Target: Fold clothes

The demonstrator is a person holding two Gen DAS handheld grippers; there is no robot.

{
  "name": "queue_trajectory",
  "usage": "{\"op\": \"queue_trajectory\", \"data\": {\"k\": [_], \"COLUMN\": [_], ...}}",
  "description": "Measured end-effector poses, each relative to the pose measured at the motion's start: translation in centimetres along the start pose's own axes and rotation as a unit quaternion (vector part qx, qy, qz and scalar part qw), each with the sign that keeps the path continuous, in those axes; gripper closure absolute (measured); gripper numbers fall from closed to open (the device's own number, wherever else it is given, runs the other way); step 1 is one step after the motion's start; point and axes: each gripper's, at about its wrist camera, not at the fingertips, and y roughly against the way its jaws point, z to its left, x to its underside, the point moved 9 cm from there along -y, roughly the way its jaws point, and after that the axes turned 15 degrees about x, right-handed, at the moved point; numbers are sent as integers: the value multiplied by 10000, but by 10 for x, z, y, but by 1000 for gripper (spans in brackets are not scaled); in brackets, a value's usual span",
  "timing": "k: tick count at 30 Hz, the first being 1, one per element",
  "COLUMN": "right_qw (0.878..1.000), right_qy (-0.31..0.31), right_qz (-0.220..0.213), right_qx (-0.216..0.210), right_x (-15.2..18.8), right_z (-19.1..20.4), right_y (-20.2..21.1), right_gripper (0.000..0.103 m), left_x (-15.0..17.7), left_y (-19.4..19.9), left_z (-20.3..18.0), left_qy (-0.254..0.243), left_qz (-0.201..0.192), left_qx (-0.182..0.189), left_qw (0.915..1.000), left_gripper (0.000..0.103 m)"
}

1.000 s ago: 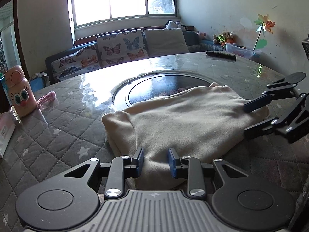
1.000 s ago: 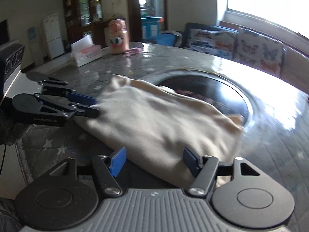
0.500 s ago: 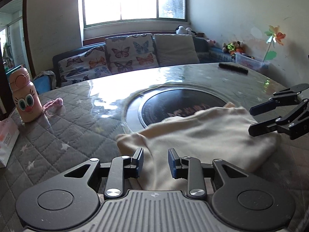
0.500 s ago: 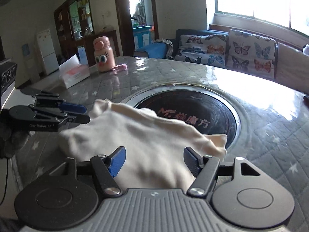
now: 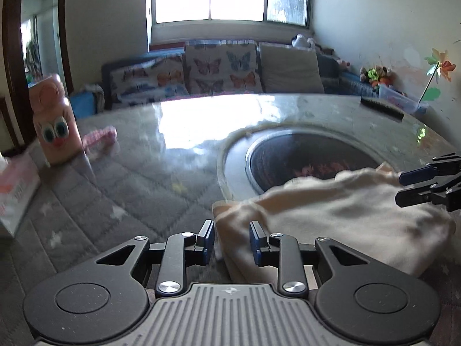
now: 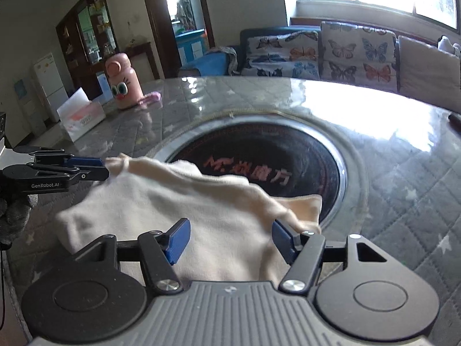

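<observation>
A cream cloth [image 5: 331, 222] lies folded on the quilted table, its far edge over the near rim of the round black hob [image 6: 259, 155]. My left gripper [image 5: 230, 227] has the cloth's left end between its narrow jaws. In the right wrist view the left gripper [image 6: 102, 167] meets a raised corner of the cream cloth [image 6: 173, 201]. My right gripper [image 6: 230, 227] has wide jaws that are closing on a bunched fold, which laps over its right fingertip. From the left wrist view the right gripper [image 5: 399, 187] sits at the cloth's far right corner. A taut ridge of cloth runs between the two grippers.
A pink cartoon bottle [image 6: 124, 86] and a tissue box [image 6: 82, 115] stand at the table's far left, with a pink strap [image 5: 100, 138] beside the bottle. A black remote [image 5: 380, 108] lies at the far right. A butterfly-cushion sofa [image 5: 224, 69] runs behind the table [image 5: 144, 190].
The cloth has slid back off the hob toward the near edge along with both grippers, uncovering the red lettering. Both views have swung left. The right jaws have narrowed slightly.
</observation>
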Motion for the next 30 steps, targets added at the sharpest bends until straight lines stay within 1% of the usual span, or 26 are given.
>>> {"op": "queue_trajectory", "data": {"k": [2,4,7,11,17,19,21,25,27,30], "right_qw": [10000,9999,9999,9998,10000,9998,9998,9999,10000,9998], "right_qy": [20,56,48,-71,-10,-31,-19,8,15,198], "right_qz": [-74,-102,-32,190,15,-4,11,109,78,-40], "right_qx": [-59,-108,-124,-18,-94,-175,-187,-75,-16,26], "right_x": [-6,-11,-14,-9,-18,-22,-24,-22,-24,-24], "right_z": [2,7,10,6,11,15,18,19,19,22], "right_y": [0,-4,-17,-37,-28,-30,-35,-48,-44,-33], "right_gripper": [38,39,40,41,41,41,41,40,41,40], "left_x": [-6,-6,-3,2,-13,-16,-16,-10,-9,-12], "left_y": [-2,-9,-21,-28,-23,-28,-38,-54,-52,-41], "left_z": [-2,0,6,14,0,-5,-8,-6,-5,-3], "left_qy": [-52,-70,-62,41,-93,-160,-221,-273,-232,-177], "left_qz": [-21,65,211,312,104,113,203,464,432,316], "left_qx": [15,-6,-64,-140,9,55,80,17,39,16], "left_qw": [10000,10000,9997,9994,9999,9998,9995,9985,9988,9993], "left_gripper": [74,74,74,74,74,74,73,72,72,72]}}
